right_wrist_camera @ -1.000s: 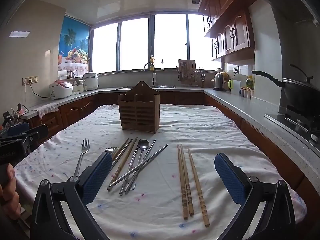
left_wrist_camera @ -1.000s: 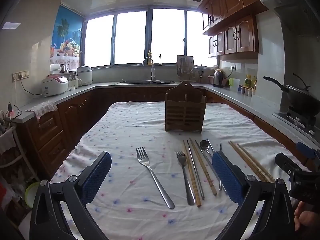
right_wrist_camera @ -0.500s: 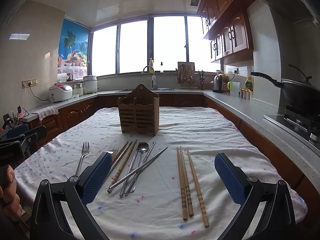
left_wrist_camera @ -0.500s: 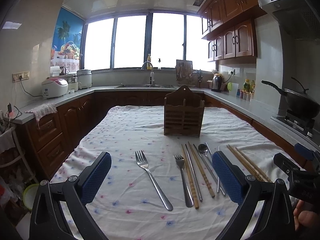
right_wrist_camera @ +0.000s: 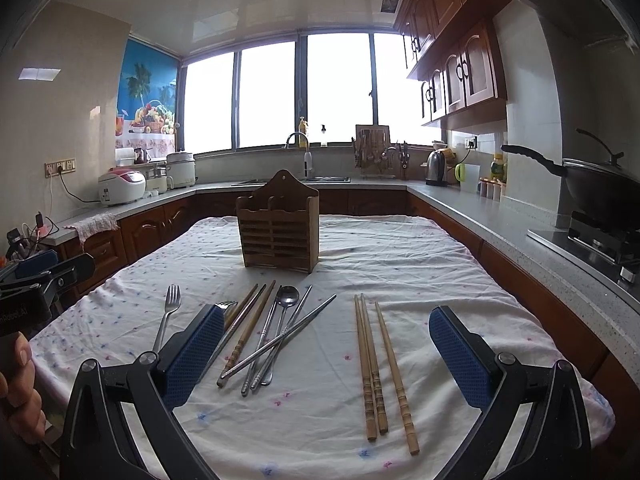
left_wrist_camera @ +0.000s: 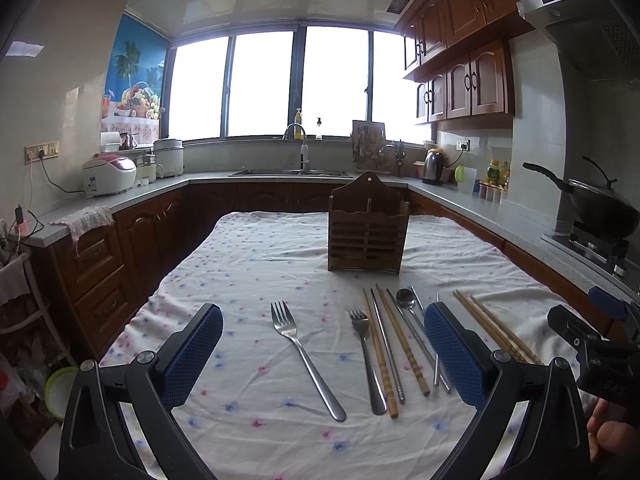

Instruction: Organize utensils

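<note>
Both the left gripper (left_wrist_camera: 322,354) and the right gripper (right_wrist_camera: 326,350) were spread wide and empty. The fork (left_wrist_camera: 306,354) lay flat between the left fingers, ahead. It looked thin, stiff, slippery; mid-handle seemed best to grasp. The wooden holder (left_wrist_camera: 367,234) stood farther ahead.

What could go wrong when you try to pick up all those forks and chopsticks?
The metal chopsticks lie crossed over the spoon in a tight pile, so the open right gripper might catch two things at once or knock others askew. The tablecloth is wrinkled and could bunch up under the fingers. The wooden holder stands free and might tip if bumped.
</note>
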{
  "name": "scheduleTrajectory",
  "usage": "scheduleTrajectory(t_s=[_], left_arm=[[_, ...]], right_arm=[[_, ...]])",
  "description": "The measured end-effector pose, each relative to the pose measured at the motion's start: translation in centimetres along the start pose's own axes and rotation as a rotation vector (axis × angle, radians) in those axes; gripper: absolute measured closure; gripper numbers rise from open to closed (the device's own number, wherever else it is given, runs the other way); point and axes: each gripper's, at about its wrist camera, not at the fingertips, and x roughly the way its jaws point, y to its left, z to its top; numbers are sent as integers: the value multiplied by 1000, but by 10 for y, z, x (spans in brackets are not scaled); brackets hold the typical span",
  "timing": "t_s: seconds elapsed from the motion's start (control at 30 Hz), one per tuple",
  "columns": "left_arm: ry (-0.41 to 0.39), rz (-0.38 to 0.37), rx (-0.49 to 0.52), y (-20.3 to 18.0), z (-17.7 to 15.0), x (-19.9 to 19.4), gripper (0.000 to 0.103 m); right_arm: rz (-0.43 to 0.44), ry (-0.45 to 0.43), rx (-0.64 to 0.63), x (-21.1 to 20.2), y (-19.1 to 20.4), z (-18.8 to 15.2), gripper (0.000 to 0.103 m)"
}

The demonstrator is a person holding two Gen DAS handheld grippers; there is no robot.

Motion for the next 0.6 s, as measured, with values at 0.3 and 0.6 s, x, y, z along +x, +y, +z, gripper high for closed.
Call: scheduleTrajectory(t_s=[0.3, 0.6], left_arm=[[-2, -1, -4, 1, 0, 0, 1], [-2, -2, -6, 1, -1, -1, 1]], right_arm=[[0, 2, 1, 0, 0, 0, 0], [0, 2, 3, 0, 1, -1, 0]])
